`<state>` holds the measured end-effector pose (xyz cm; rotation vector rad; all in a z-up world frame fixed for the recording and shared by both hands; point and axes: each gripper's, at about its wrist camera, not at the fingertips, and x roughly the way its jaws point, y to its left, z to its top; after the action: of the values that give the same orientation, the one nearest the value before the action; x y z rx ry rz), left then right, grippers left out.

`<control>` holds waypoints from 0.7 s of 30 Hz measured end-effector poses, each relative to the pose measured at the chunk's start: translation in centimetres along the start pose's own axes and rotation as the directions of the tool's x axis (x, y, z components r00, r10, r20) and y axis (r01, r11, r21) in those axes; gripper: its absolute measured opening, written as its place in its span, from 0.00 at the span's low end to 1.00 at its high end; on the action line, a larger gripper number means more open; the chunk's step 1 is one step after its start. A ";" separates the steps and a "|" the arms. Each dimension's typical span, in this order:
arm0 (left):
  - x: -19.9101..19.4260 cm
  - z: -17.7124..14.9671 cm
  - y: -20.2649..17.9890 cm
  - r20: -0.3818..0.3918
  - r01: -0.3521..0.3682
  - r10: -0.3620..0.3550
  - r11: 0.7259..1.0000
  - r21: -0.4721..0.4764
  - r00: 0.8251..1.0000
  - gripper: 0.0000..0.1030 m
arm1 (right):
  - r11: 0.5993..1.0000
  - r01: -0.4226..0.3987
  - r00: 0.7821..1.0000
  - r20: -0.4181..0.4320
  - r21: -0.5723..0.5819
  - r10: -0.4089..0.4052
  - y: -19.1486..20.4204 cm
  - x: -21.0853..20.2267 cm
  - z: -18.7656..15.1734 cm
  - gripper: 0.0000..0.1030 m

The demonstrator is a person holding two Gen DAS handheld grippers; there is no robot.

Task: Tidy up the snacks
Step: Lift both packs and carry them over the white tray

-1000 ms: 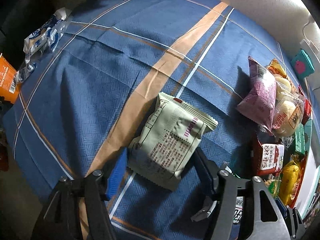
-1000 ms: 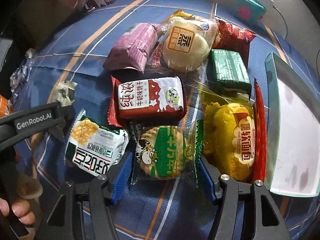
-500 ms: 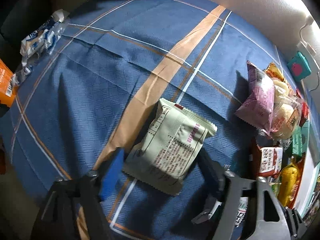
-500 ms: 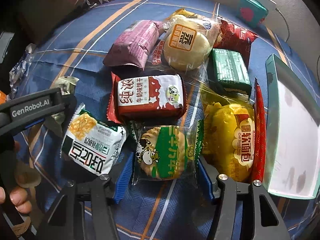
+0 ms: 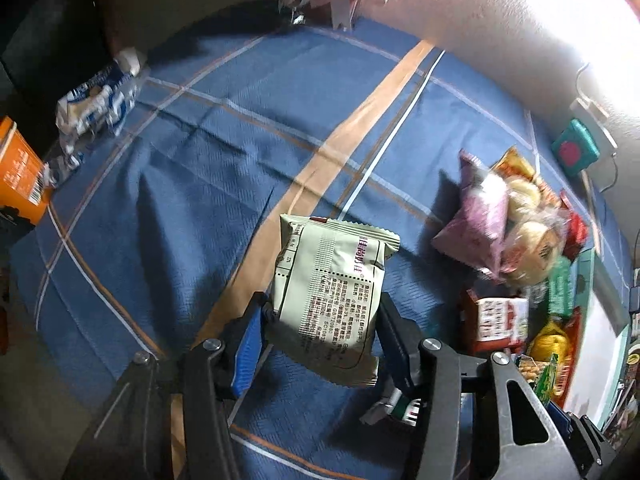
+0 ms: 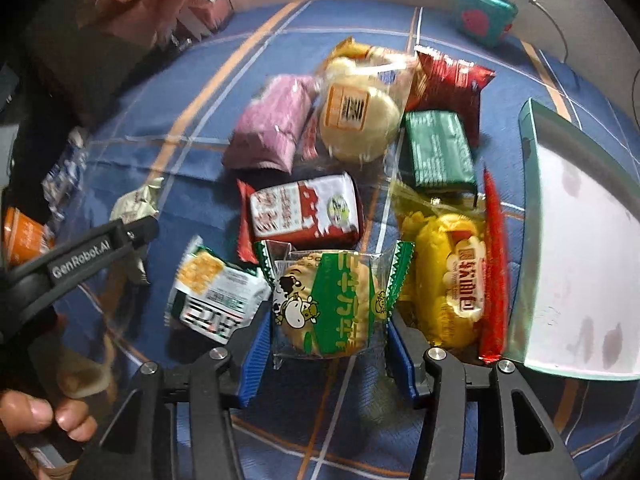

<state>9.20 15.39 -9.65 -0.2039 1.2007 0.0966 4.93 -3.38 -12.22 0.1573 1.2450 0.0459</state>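
Blue cloth (image 5: 200, 200) with tan and white stripes covers the whole surface, with a pale wall along the upper right of both views.

In the left wrist view, the left gripper (image 5: 320, 344) sits at the bottom centre. Its jaws have just been closing, and the blue pads now press on both sides of a pale green snack packet (image 5: 332, 300), printed back facing the camera. The packet appears lifted clear of the cloth, its upper edge tilted toward the middle of the frame. At the right edge lies the snack pile, with a purple packet (image 5: 476, 224) nearest. At the far left sit an orange box (image 5: 20, 172) and a blue-and-white wrapper (image 5: 96, 96).

In the right wrist view, the right gripper (image 6: 328, 340) is at the bottom centre. Its jaws have likewise just been closing, and the pads clamp a clear packet holding a round cracker with green print and a cow (image 6: 328, 304). Just left of it lies a white-and-green packet (image 6: 216, 296). Above it is a red-and-white milk biscuit packet (image 6: 304, 212), and to its right a yellow bread packet (image 6: 448, 280). Higher up are a bun in clear wrap (image 6: 360, 120), a dark green packet (image 6: 438, 152) and a red packet (image 6: 448, 80). A white tray with a teal rim (image 6: 528, 200) fills the right edge, and a teal case (image 6: 484, 14) lies near the wall at the upper right. A person's fingers (image 6: 44, 416) show at the lower left.
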 end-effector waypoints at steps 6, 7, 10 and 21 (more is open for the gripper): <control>-2.6 0.0 -1.3 0.032 0.048 -0.049 0.999 0.017 0.998 0.54 | 0.999 -0.044 0.997 0.066 0.015 0.043 -0.9 -3.9 0.4 0.54; -3.1 -0.1 -1.6 0.032 0.061 -0.061 0.998 0.020 0.998 0.54 | 0.998 -0.052 0.996 0.080 0.021 0.050 -1.3 -4.6 0.4 0.54; -4.2 -0.3 -3.1 0.040 0.075 -0.077 0.996 0.045 0.996 0.54 | 0.998 -0.043 0.993 0.109 0.044 0.038 -2.3 -6.3 0.4 0.54; -7.4 -1.0 -11.6 0.045 0.112 -0.124 0.974 0.197 0.991 0.54 | 0.975 0.071 0.985 0.139 0.211 -0.102 -9.8 -8.8 0.7 0.54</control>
<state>7.72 4.10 -1.90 -0.1002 1.1308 -0.1180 2.30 -14.17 -5.10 0.2805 1.1038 -0.1684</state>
